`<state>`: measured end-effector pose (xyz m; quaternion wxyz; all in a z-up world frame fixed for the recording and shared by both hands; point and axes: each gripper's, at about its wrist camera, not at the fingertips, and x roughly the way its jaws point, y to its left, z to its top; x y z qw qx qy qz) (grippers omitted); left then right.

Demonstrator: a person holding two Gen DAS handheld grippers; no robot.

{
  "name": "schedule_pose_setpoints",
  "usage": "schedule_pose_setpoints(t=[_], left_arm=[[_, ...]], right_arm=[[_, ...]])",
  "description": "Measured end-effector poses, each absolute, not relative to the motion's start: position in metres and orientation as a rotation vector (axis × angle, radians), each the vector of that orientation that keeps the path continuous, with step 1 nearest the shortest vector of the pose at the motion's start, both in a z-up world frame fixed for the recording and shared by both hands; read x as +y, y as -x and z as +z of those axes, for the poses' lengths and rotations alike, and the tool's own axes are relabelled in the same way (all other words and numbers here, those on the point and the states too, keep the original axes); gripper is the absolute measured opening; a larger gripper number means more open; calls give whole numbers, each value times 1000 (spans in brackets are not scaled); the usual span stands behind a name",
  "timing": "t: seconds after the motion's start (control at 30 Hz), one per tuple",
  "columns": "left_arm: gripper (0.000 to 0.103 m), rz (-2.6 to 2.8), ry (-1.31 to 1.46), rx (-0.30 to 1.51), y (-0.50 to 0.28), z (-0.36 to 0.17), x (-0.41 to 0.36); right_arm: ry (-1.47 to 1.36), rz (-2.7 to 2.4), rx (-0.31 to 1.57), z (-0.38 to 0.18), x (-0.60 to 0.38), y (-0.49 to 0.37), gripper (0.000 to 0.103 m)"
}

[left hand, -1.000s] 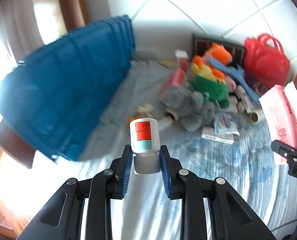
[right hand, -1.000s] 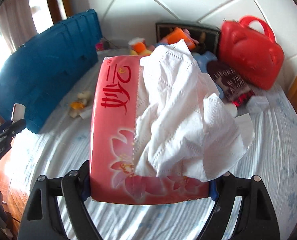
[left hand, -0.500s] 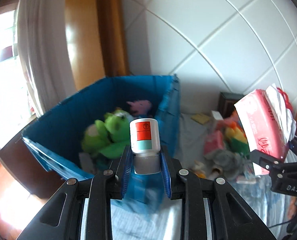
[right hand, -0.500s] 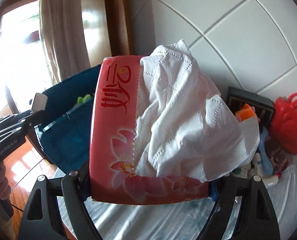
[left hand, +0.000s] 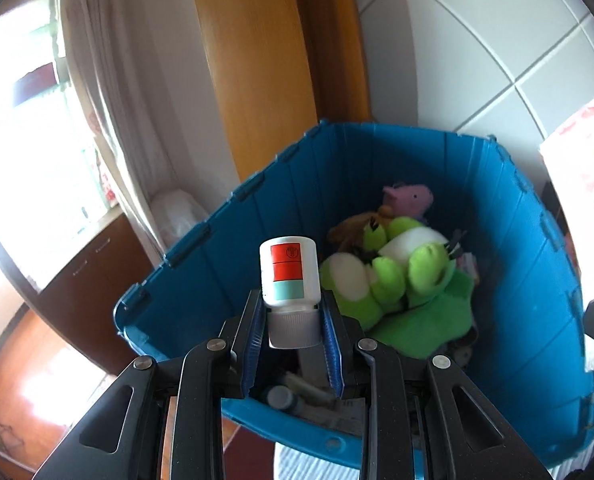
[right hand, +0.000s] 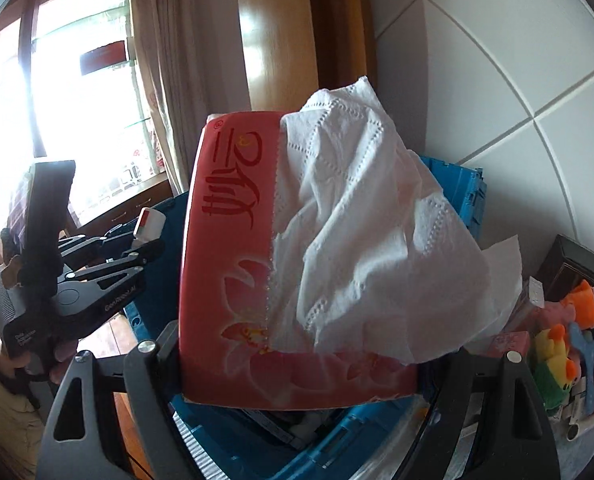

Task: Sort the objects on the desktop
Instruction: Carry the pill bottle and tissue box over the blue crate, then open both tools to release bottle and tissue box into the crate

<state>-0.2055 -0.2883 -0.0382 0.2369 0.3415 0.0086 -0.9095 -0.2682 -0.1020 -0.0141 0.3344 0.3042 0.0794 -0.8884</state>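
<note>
The left gripper [left hand: 293,334] is clamped on the ribbed grey cap of a small white plastic bottle with a red and teal label [left hand: 289,276], cap toward the camera, held above the near rim of an open blue plastic crate [left hand: 533,292]. In the crate lie a green and white plush toy [left hand: 397,280] and, against the far wall, a small pink plush toy [left hand: 411,196]; dim, blurred items at the bottom cannot be made out. In the right wrist view a person's hand [right hand: 57,356] carries that gripper. Farther right, the right gripper [right hand: 297,360] stands wide, its fingers pressed on both ends of a red soft pack of tissues with white sheets spilling out [right hand: 233,264], above the crate. The pack hides the fingertips and most of the crate. At the far right, colourful toys [right hand: 557,356] are cut off.
</note>
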Motion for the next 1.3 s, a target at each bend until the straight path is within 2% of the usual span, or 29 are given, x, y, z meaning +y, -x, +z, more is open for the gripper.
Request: schedule_pose_setpoints(t=[0.17, 0.4, 0.43, 0.5, 0.57, 0.6, 0.63, 1.3], left_arm=[[27, -2512, -961, 49, 206, -45, -304], [28, -2549, -957, 76, 212, -43, -309], [31, -2548, -958, 80, 213, -43, -309], [64, -2544, -951, 81, 213, -42, -308], [75, -2543, -923, 63, 211, -40, -304], [75, -2545, -921, 59, 210, -39, -303], [75, -2548, -924, 57, 209, -39, -301], [75, -2570, -930, 41, 186, -29, -278]], right_arm=[[-826, -2337, 296, -22, -133, 275, 84], [-833, -2401, 312, -22, -136, 265, 84], [-834, -2413, 313, -22, -134, 264, 86], [-842, -2435, 323, -22, -133, 265, 88], [-841, -2460, 330, -18, -132, 263, 93], [-841, -2470, 331, -17, -129, 263, 99], [-842, -2474, 333, -15, -127, 263, 100], [-801, -2486, 364, 0, -125, 246, 100]])
